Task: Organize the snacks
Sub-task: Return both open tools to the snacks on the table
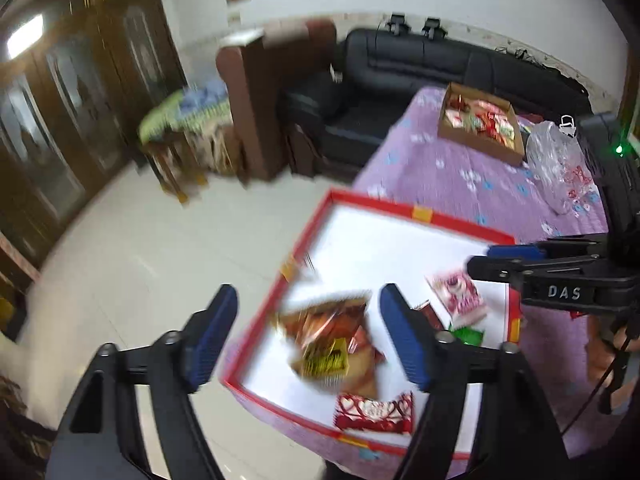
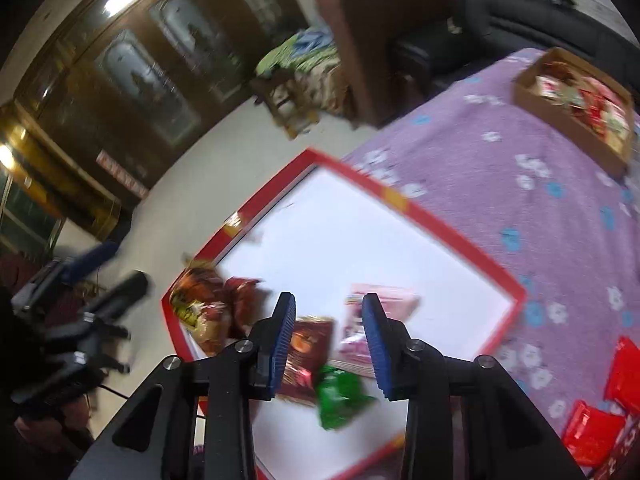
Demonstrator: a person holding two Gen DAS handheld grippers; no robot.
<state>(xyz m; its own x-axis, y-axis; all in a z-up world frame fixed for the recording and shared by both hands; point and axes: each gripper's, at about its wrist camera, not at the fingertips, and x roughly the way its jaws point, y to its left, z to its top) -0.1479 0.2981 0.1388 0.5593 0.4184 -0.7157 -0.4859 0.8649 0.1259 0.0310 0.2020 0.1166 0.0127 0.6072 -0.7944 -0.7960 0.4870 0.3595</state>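
A red-rimmed box with a white floor lies on the purple table. Inside lie an orange-yellow snack bag, a red heart packet, a pink packet, a dark brown packet and a green packet. My left gripper is open and empty above the orange bag. My right gripper is open and empty above the brown and green packets.
A cardboard box of snacks and a clear plastic bag sit at the far end of the purple cloth. Red packets lie at the right. A black sofa and tiled floor lie beyond.
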